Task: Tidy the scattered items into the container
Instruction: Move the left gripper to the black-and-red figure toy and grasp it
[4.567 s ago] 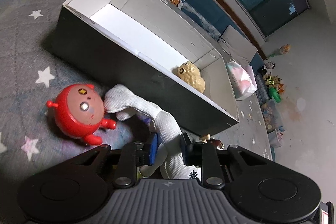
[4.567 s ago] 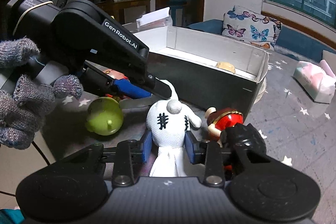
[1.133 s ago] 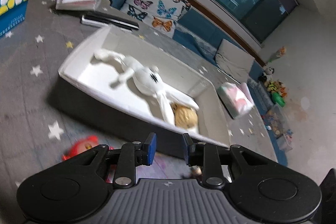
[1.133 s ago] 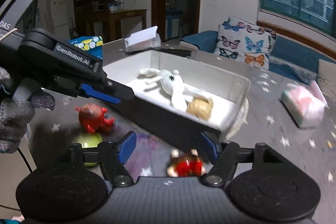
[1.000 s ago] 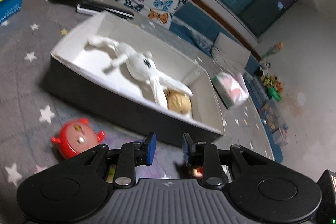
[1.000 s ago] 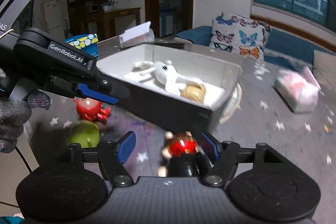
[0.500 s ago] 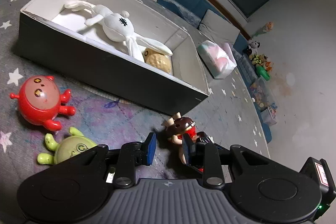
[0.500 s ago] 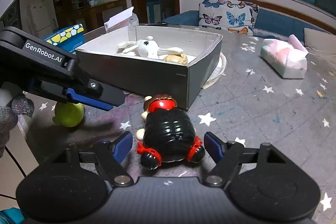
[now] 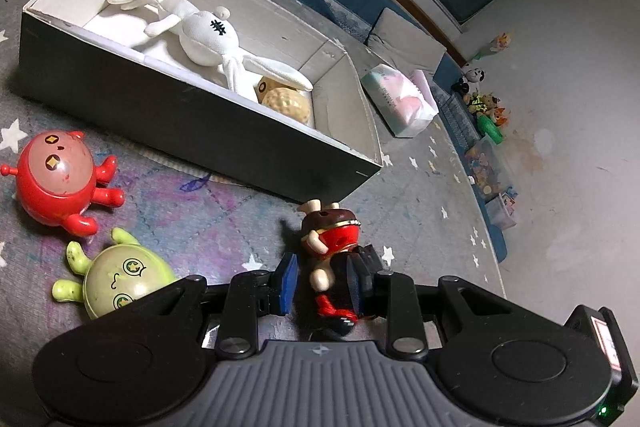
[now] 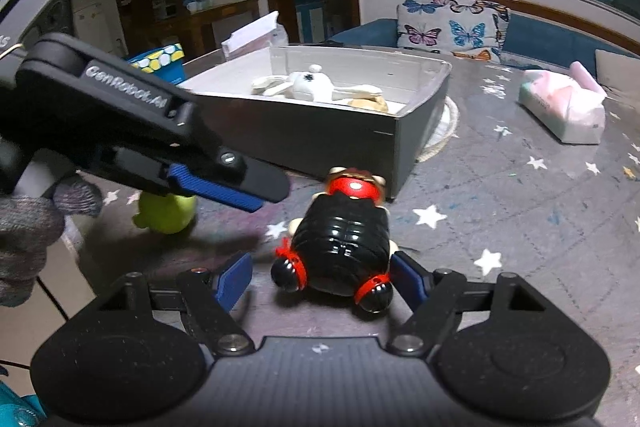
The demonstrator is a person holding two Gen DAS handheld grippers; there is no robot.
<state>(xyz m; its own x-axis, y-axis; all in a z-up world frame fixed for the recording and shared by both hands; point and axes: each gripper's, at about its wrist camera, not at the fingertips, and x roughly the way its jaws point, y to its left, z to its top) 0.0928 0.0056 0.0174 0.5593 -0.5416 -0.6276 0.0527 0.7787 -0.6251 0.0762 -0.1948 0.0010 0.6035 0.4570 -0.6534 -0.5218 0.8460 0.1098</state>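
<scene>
A grey box (image 9: 200, 119) holds a white plush rabbit (image 9: 204, 35) and a tan owl toy (image 9: 286, 101); the box also shows in the right wrist view (image 10: 320, 135). A black-and-red figure (image 10: 340, 239) lies on the star-patterned mat in front of the box. My right gripper (image 10: 324, 277) is open with its fingers on either side of the figure. My left gripper (image 9: 322, 283) is open just above the same figure (image 9: 332, 247); it also shows in the right wrist view (image 10: 224, 183). A red round toy (image 9: 60, 179) and a green round toy (image 9: 116, 279) lie at left.
A pink-and-white tissue pack (image 9: 400, 101) lies right of the box. A butterfly cushion (image 10: 452, 23) and a blue sofa stand behind. A white tissue box (image 10: 256, 35) and a blue dotted box (image 10: 160, 61) sit at the far left. Small toys (image 9: 484, 107) stand on the floor.
The white rabbit went from both grippers into the box. Both grippers then came down to the black-and-red figure; the right one now straddles it more closely.
</scene>
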